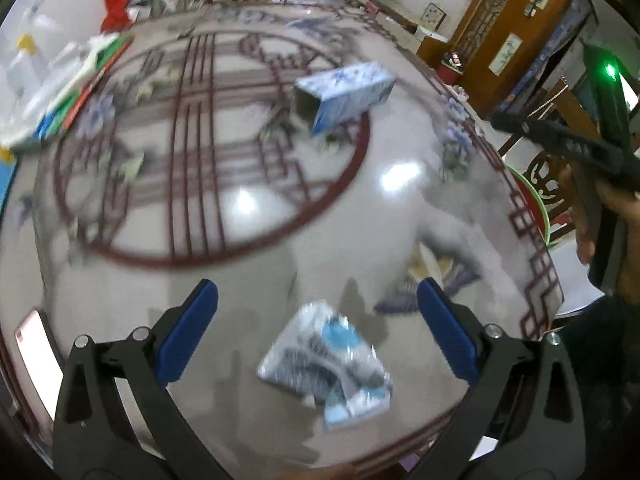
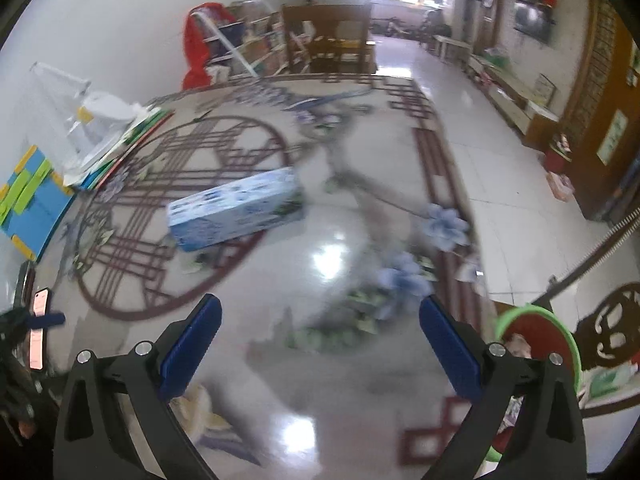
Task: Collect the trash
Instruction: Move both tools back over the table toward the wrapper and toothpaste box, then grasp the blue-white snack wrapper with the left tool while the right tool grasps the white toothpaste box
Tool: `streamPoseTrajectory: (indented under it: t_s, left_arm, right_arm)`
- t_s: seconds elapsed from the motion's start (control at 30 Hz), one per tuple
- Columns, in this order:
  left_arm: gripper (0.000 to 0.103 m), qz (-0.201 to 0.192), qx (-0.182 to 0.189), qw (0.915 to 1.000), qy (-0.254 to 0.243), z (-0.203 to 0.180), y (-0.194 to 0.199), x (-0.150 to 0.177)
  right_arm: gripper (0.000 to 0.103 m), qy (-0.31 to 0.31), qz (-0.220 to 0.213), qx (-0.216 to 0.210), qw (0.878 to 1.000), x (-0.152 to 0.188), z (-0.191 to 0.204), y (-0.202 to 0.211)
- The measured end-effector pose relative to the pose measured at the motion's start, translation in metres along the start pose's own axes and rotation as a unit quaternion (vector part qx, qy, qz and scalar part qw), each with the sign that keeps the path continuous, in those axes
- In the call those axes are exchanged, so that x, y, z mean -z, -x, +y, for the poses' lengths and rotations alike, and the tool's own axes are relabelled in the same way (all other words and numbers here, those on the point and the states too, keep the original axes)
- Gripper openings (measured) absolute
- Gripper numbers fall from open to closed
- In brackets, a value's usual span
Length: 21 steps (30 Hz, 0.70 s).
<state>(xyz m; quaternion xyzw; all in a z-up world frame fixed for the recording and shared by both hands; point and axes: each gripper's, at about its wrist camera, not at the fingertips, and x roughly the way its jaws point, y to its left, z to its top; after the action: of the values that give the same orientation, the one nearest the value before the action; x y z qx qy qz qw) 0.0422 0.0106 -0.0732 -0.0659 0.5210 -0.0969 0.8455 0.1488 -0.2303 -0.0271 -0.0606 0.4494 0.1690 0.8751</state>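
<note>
Left gripper (image 1: 318, 300) over the near edge of a glossy patterned desk (image 1: 248, 216), blue-padded fingers (image 1: 188, 332) spread wide, holding nothing. Between them and slightly below, a crumpled silver-and-blue wrapper (image 1: 326, 364) lying flat on the desk, touching neither finger. Farther in, near the desk's middle, a blue-and-white box (image 1: 344, 94) on its side, open end toward the camera. At the far left edge, a stack of coloured boards (image 1: 80, 84) under white plastic. At the near left rim, a phone (image 1: 30, 336). To the right, beyond the desk edge, a hand (image 1: 600, 216) gripping the other tool's black handle.

Right gripper (image 2: 320, 320) also over the desk, fingers (image 2: 192, 348) wide apart and empty. Box (image 2: 236, 208) well ahead and left of them. Beside the right finger, off the desk edge, a green-rimmed red bin (image 2: 536, 320); contents too blurred to tell. Both views smeared by motion blur.
</note>
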Motion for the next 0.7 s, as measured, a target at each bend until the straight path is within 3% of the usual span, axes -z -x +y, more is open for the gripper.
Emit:
streamPoseTrajectory:
  t_s: [0.17, 0.3, 0.5, 0.7]
  left_arm:
    - [0.098, 0.015, 0.001, 0.9997, 0.020, -0.003, -0.003, 0.031]
    - [0.098, 0.026, -0.021, 0.9993, 0.016, -0.013, -0.011, 0.048]
    - [0.097, 0.036, -0.035, 0.9973, 0.054, -0.009, -0.024, 0.059]
    - [0.097, 0.033, -0.058, 0.9967, 0.048, -0.013, -0.033, 0.058]
  right_arm:
    - [0.095, 0.017, 0.003, -0.015, 1.000, -0.008, 0.029, -0.009]
    - [0.095, 0.034, 0.002, -0.018, 0.999, -0.012, 0.045, -0.013]
    - [0.095, 0.046, 0.008, -0.022, 0.999, -0.011, 0.054, -0.018]
    - [0.096, 0.054, 0.021, -0.016, 0.998, -0.005, 0.057, -0.025]
